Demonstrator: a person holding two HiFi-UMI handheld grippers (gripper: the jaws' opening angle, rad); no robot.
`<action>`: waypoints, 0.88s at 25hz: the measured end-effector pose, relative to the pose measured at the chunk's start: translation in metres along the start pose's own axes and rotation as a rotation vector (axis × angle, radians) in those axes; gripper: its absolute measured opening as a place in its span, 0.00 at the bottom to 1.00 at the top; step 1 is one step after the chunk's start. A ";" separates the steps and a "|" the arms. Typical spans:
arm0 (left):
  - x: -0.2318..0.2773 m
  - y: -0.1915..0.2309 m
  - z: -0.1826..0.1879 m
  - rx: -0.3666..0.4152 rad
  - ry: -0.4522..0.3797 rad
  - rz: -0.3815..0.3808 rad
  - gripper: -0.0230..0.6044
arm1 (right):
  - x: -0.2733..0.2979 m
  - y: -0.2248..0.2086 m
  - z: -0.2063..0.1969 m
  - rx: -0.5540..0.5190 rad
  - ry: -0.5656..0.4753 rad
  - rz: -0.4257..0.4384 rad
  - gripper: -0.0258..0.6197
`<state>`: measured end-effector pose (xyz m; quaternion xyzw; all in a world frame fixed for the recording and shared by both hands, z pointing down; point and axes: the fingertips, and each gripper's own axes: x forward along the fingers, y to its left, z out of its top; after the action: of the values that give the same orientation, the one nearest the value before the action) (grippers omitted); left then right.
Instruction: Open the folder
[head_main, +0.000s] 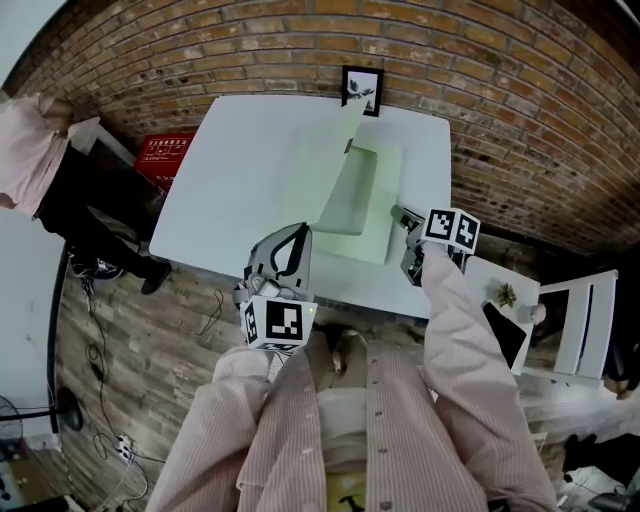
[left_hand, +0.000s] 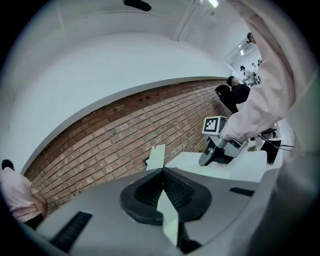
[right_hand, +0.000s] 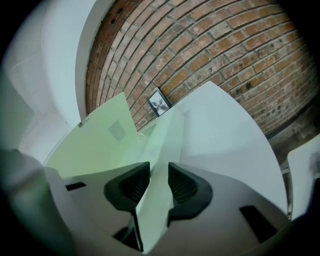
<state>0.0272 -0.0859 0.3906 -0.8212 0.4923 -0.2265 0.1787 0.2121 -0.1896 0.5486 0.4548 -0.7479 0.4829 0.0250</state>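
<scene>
A pale green folder (head_main: 372, 205) lies on the white table (head_main: 240, 190). Its front cover (head_main: 335, 165) stands raised at a slant, and its far corner reaches toward the wall. My left gripper (head_main: 298, 230) is shut on the cover's near edge. In the left gripper view the thin sheet (left_hand: 157, 156) runs edge-on between the pads (left_hand: 177, 192). My right gripper (head_main: 398, 213) is at the folder's right edge. Its jaws are closed on the lower flap (right_hand: 162, 150), and the raised cover (right_hand: 95, 140) is to its left.
A small framed picture (head_main: 362, 88) stands at the table's far edge against the brick wall. A red crate (head_main: 165, 155) and a person (head_main: 30, 150) are to the left. At the right are a white chair (head_main: 590, 320) and a small plant (head_main: 505, 295). Cables lie on the wooden floor.
</scene>
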 end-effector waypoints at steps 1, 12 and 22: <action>-0.002 0.004 -0.001 -0.011 -0.001 0.014 0.03 | 0.000 0.000 0.000 -0.012 0.003 -0.009 0.22; -0.012 0.049 -0.015 -0.118 -0.009 0.092 0.03 | 0.001 0.004 0.004 -0.158 0.040 -0.106 0.22; -0.020 0.081 -0.032 -0.209 -0.033 0.110 0.03 | -0.001 0.007 0.005 -0.215 0.022 -0.194 0.22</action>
<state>-0.0581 -0.1070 0.3715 -0.8107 0.5546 -0.1501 0.1127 0.2096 -0.1920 0.5409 0.5143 -0.7474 0.4004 0.1285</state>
